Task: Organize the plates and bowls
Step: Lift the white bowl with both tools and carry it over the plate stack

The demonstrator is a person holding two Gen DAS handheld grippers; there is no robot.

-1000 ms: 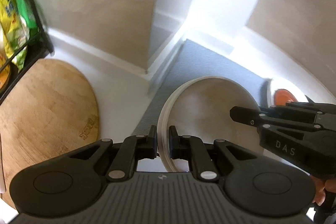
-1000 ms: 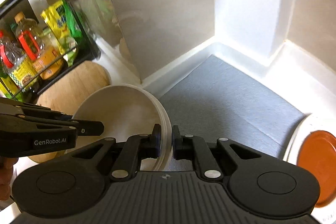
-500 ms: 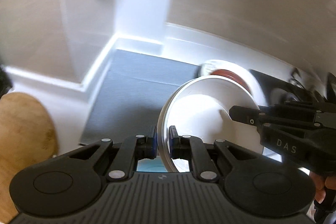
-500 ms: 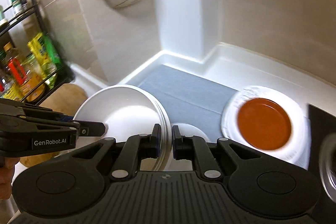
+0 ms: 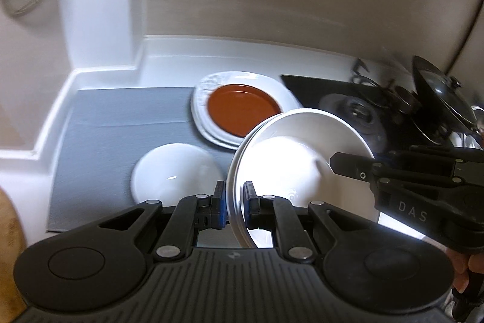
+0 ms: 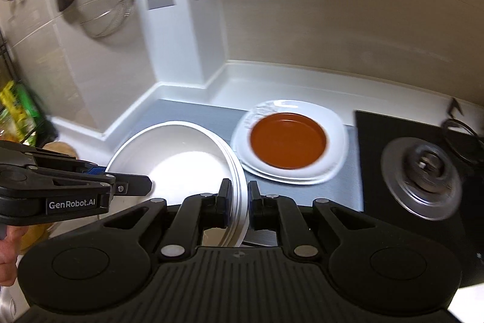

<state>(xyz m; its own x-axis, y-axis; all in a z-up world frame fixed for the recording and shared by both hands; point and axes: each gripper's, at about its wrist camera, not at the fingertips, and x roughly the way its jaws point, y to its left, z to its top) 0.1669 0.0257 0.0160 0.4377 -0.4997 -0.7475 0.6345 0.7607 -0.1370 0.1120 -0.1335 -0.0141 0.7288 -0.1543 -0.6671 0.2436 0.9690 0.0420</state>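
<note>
The stack of white bowls (image 5: pixel 302 159) hangs in the air between two grippers, each clamped on an opposite side of its rim. In the left wrist view the left gripper (image 5: pixel 235 203) has its fingers (image 5: pixel 218 202) pinched on the near edge, one inside and one outside the wall, and the right gripper (image 5: pixel 348 165) bites the rim on the far side. The right wrist view shows the mirror of this: the right gripper (image 6: pixel 240 202) nips the rim nearest to it and the left gripper (image 6: pixel 142 185) reaches in from across the bowls (image 6: pixel 181 159). Two holds are likely used because several nested rims show at the edge, so the load is heavy and would tip from one pinch.

Ahead of the left fingers and below them, a single white bowl (image 5: pixel 177 171) sits on the grey mat (image 5: pixel 121 117) on the worktop (image 5: pixel 30 171). Further ahead lies a brown plate (image 5: pixel 243 108) on top of white square plates (image 5: pixel 284 96): plates already gathered by kind. The carried stack is probably meant to join the lone bowl, so bowls and plates end up in separate piles.
</note>
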